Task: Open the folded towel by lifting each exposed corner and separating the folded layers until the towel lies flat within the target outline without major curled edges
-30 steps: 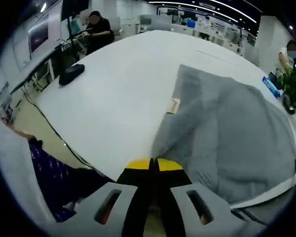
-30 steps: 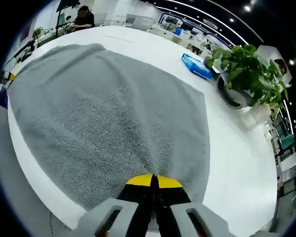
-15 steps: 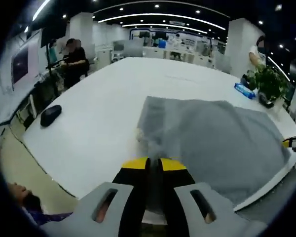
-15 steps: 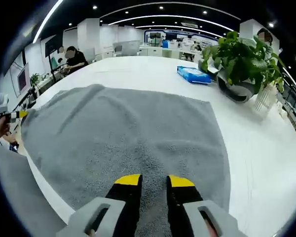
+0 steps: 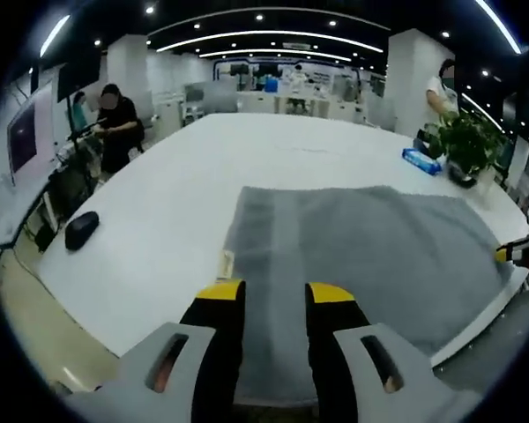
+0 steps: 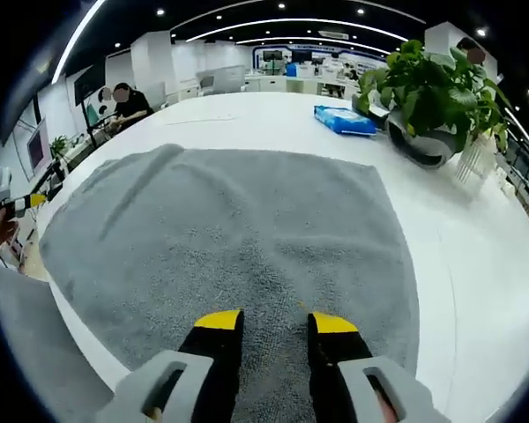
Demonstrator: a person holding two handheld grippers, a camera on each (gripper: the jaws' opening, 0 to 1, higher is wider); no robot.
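Note:
The grey towel (image 5: 370,256) lies spread flat on the white table (image 5: 159,203), with a small label (image 5: 226,263) at its near left edge. In the left gripper view my left gripper (image 5: 275,294) is open above the towel's near left corner, nothing between its yellow-tipped fingers. The right gripper view shows the same towel (image 6: 238,220) from the other end, wide and smooth. My right gripper (image 6: 276,322) stands open over the near edge. The left gripper (image 6: 18,204) shows at the far left, and the right gripper's tip (image 5: 510,253) shows at the right edge of the left gripper view.
A potted plant (image 6: 432,97) and a blue packet (image 6: 346,121) stand on the table beyond the towel's right side. A black mouse-like object (image 5: 81,229) lies near the table's left edge. A person (image 5: 115,123) sits at the far left; another stands by the plant (image 5: 441,84).
Both grippers have opened and let go of the towel's corners. The towel has settled flat. Both cameras have risen and levelled.

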